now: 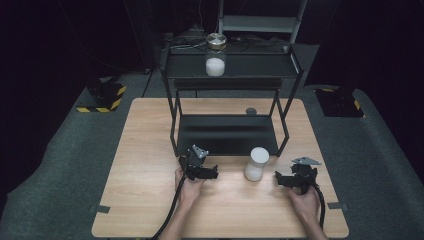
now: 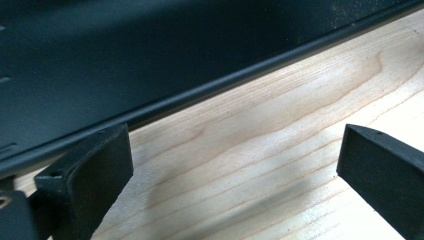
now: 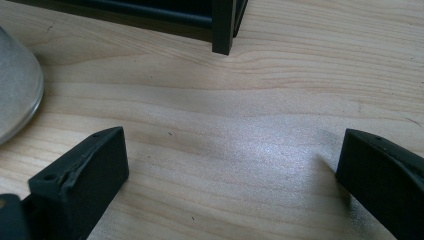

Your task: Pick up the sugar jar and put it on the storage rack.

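Note:
A white cylindrical jar (image 1: 256, 164) stands on the wooden table (image 1: 150, 150), just in front of the black rack's (image 1: 227, 75) right front leg. My left gripper (image 1: 212, 172) lies low over the table left of the jar, open, with bare wood between its jaws (image 2: 235, 165). The rack's lower shelf edge (image 2: 200, 90) runs just beyond it. To the right of the jar, my right gripper (image 1: 278, 179) is open over bare wood (image 3: 232, 165). The jar's rounded side (image 3: 15, 90) shows at the left edge of the right gripper view, clear of the jaws.
A glass jar (image 1: 216, 55) with white contents and a metal lid stands on the rack's top shelf. A small dark round object (image 1: 251, 111) lies on the table behind the rack. The rack's leg (image 3: 223, 25) stands ahead of the right gripper.

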`<state>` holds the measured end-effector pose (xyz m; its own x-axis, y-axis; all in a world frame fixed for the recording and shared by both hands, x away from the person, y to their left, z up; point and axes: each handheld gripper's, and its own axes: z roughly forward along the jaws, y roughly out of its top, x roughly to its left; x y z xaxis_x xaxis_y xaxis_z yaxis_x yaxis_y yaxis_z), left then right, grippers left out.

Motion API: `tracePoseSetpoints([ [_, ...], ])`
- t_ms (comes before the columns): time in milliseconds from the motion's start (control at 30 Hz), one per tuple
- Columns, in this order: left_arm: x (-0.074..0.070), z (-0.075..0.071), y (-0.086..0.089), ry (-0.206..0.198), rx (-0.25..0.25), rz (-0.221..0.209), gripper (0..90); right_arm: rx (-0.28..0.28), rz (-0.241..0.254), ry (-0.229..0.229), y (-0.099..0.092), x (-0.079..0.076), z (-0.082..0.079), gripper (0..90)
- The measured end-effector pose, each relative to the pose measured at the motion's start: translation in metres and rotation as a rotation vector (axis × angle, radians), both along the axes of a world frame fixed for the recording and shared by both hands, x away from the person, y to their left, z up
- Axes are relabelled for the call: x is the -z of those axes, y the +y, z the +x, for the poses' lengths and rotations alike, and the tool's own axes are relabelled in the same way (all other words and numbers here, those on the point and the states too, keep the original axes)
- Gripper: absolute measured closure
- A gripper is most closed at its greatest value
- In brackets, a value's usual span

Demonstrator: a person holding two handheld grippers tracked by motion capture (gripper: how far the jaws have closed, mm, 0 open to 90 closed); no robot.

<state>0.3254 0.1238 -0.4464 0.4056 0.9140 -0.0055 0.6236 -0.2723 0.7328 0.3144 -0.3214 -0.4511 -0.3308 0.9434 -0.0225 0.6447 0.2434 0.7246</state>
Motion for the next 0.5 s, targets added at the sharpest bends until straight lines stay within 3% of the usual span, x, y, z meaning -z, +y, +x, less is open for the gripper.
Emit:
tracePoseSetpoints([
  [200,0.0100,0.0004,-0.0028,0.012,0.001,0.012,1.0,0.000,0.000,0.000,0.0000,0.0000,0.0000,0.0],
  [500,0.0100,0.0009,-0.0020,0.012,-0.001,0.010,0.3,0.000,0.000,0.000,0.0001,0.0000,0.0000,0.0],
])
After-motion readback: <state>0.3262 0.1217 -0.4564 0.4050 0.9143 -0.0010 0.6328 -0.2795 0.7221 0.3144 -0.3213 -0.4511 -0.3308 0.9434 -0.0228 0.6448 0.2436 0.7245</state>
